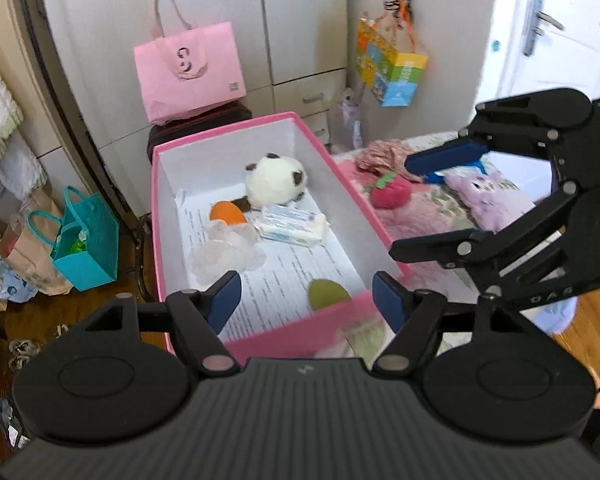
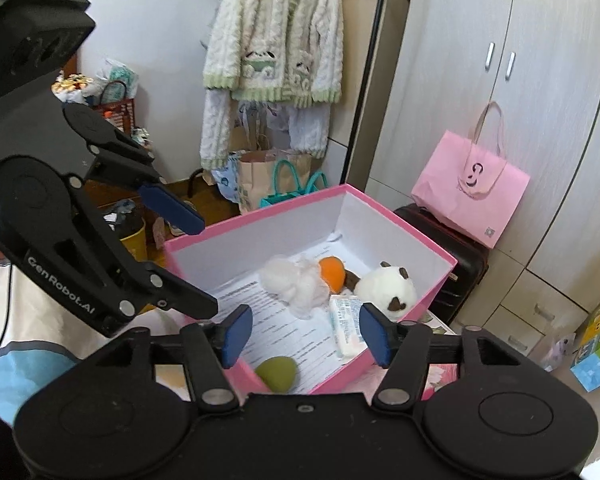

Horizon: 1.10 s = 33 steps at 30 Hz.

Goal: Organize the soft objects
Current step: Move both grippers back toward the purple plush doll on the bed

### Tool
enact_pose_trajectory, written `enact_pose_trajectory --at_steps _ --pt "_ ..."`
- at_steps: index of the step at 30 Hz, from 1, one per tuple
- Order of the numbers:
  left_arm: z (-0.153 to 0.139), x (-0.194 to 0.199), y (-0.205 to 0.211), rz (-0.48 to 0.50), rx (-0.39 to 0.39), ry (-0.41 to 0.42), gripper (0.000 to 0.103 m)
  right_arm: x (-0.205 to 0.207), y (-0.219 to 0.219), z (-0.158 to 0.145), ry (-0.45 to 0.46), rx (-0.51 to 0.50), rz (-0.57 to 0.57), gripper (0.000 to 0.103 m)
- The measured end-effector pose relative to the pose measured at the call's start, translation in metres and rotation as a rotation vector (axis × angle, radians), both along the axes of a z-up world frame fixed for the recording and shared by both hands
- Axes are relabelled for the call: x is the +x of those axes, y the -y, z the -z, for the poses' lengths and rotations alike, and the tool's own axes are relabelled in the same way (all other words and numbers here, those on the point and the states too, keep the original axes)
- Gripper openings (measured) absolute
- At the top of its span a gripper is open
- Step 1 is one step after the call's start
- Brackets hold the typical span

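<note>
Soft stuff is mostly sitting in the pink box [image 1: 342, 312] already, and the box itself is on the bed [image 1: 432, 216]. In the left wrist view you've got the panda plush [image 1: 276, 178] up at about 12 o'clock inside the box, the orange ball [image 1: 227, 213] just at its 8 o'clock, a wrapped tissue pack [image 1: 294, 226] right below the panda, a fluffy white puff [image 1: 226, 252] over at 9 o'clock touching the orange ball, and a green ball [image 1: 327, 294] down at 6 o'clock by the near wall. All of it lies on printed paper sheets [image 1: 292, 276] lining the bottom.

Outside the box, at its 3 o'clock on the bed, there's a strawberry plush [image 1: 390, 192] and a purple bunny plush [image 1: 490, 200], with some patterned crumpled cloth [image 1: 380, 156] behind them.

Left gripper [image 1: 306, 300] is released, nothing between the blue pads, hovering over the near end of the box. Right gripper [image 2: 306, 334] is also released and empty, jaws apart above the box's near edge; from the left camera it shows at 3 o'clock over the bunny.

Pink paper bag [image 1: 190, 72] sits on a dark suitcase [image 2: 460, 256] past the box, by the wardrobe [image 1: 300, 20].
</note>
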<state>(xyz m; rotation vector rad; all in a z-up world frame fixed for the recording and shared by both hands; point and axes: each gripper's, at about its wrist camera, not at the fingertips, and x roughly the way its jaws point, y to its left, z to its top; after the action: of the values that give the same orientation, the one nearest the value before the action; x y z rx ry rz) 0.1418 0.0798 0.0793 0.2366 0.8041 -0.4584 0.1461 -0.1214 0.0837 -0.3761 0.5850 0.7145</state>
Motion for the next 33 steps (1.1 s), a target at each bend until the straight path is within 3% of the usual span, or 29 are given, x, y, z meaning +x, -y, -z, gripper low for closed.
enact_pose_trajectory --at_steps 6,8,9,24,28,33 --pt "-0.001 -0.031 0.004 0.053 0.008 0.004 0.078 -0.033 0.013 -0.011 -0.014 0.020 0.008 0.076" --pt "0.000 -0.041 0.008 0.075 0.013 0.020 0.082 -0.043 0.022 -0.012 -0.014 0.038 0.014 0.090" --pt "0.001 -0.047 0.011 0.086 0.018 0.029 0.082 -0.048 0.028 -0.011 -0.008 0.049 0.025 0.092" --pt "0.023 -0.083 0.082 0.263 0.055 0.105 0.098 -0.090 0.128 0.031 -0.059 0.079 0.270 0.093" --pt "0.034 -0.074 0.102 0.279 0.012 0.076 0.098 -0.089 0.154 0.052 -0.072 0.089 0.329 0.093" --pt "0.049 -0.064 0.126 0.290 -0.034 0.079 0.098 -0.091 0.181 0.074 -0.014 0.204 0.339 0.093"
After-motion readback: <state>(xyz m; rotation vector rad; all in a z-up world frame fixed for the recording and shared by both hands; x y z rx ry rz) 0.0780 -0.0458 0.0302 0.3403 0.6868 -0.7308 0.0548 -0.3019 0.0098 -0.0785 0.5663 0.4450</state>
